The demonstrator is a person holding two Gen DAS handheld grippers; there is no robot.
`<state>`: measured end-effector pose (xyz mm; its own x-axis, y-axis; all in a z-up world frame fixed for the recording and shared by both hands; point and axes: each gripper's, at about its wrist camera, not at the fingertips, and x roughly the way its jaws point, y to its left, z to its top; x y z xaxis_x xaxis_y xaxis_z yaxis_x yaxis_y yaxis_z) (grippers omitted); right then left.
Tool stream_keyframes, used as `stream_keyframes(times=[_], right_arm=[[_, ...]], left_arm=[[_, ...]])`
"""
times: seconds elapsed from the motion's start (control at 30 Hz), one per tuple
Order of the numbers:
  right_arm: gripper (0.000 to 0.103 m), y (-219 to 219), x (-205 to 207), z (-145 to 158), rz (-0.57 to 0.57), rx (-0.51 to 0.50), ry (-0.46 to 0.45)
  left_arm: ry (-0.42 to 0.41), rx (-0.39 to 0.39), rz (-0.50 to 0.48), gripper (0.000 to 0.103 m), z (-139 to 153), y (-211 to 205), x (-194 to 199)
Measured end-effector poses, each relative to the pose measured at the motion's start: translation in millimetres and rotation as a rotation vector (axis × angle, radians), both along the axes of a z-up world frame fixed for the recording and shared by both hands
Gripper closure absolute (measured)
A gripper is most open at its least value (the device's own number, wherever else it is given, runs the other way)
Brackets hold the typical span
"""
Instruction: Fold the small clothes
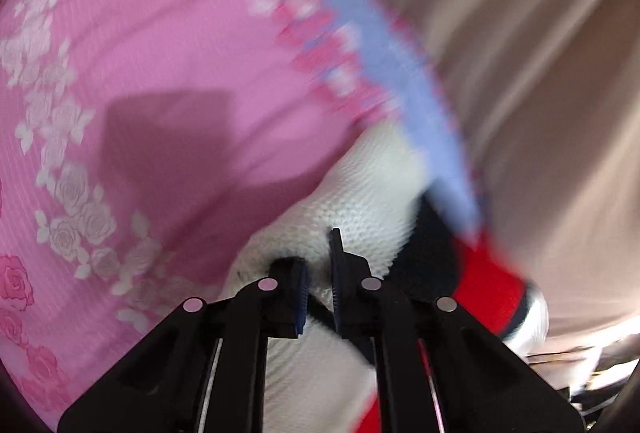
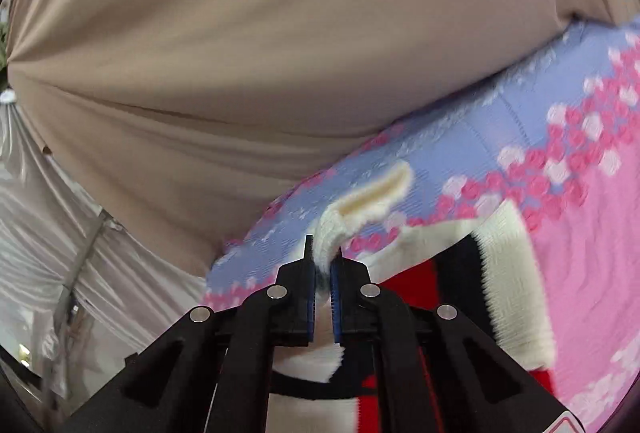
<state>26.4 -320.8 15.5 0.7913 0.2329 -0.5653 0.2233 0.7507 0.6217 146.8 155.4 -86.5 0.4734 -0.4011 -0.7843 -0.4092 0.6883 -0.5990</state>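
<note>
A small knitted garment [image 1: 360,201], white with red and black bands, hangs between both grippers above a pink floral cloth [image 1: 160,53]. My left gripper [image 1: 318,265] is shut on a white knitted fold of it; red and black parts [image 1: 488,289] trail to the right. My right gripper [image 2: 322,261] is shut on another white edge of the same garment [image 2: 336,229], with a cream loop [image 2: 380,189] sticking out beyond the tips. Its red, black and white bands [image 2: 500,273] lie to the right.
The pink cloth has a lilac border [image 1: 360,13], which also shows in the right wrist view [image 2: 460,137]. A person's beige shirt [image 2: 260,53] fills the space beyond the edge. White draped fabric [image 2: 48,233] hangs at the left.
</note>
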Motion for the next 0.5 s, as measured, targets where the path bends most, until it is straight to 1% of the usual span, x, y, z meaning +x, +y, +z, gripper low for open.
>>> stream_keyframes(times=[0.03,0.07,0.1,0.13,0.2,0.27,0.3,0.33,0.37,0.4,0.43,0.47,0.5], right_arm=[[0.097,-7.1,7.1,-36.7,-0.006,-0.017,0.134],[0.097,-13.0,12.4,-74.7,-0.003,-0.030,0.277],[0.097,-16.2,14.0,-99.9,-0.005,-0.050,0.376],[0.097,-17.4,11.7,-109.0,-0.012,-0.039,0.395],[0.097,-20.1,4.1,-83.6,-0.026,0.034,0.269],[0.097,-22.7,-2.8,-50.3,-0.026,0.053,0.144],[0.097,-23.8,-4.7,-42.0,-0.023,0.041,0.110],[0.097,-24.6,-3.4,-42.9,-0.015,0.016,0.108],[0.098,-25.9,2.5,-62.3,-0.003,-0.029,0.196],[0.097,-29.2,6.2,-85.5,0.003,-0.050,0.295],[0.097,-32.9,8.5,-109.1,0.004,-0.049,0.394],[0.099,-36.6,0.8,-116.4,-0.010,-0.016,0.381],[0.098,-39.0,-6.1,-109.0,-0.032,0.001,0.359]], left_arm=[[0.040,-0.004,0.009,0.095,-12.9,-1.8,-0.7],[0.057,-0.017,0.017,0.095,-18.4,-1.2,-1.8],[0.056,-0.022,0.026,0.095,-19.4,-0.6,-3.8],[0.043,-0.005,0.022,0.095,-15.1,-0.2,-4.2],[0.011,0.027,-0.009,0.094,-6.6,-0.9,-2.3],[0.010,0.028,-0.023,0.094,-6.9,-1.7,0.5],[0.024,0.036,-0.023,0.094,-11.2,-3.6,1.5],[0.034,0.040,-0.021,0.094,-16.2,-5.2,1.9],[0.041,0.040,-0.020,0.094,-21.1,-6.8,1.7],[0.039,0.041,-0.021,0.094,-22.1,-7.9,0.6],[0.034,0.053,-0.025,0.094,-20.8,-9.2,-0.6],[0.028,0.070,-0.036,0.094,-18.9,-11.3,-1.9],[0.028,0.076,-0.042,0.094,-18.5,-12.1,-2.7]])
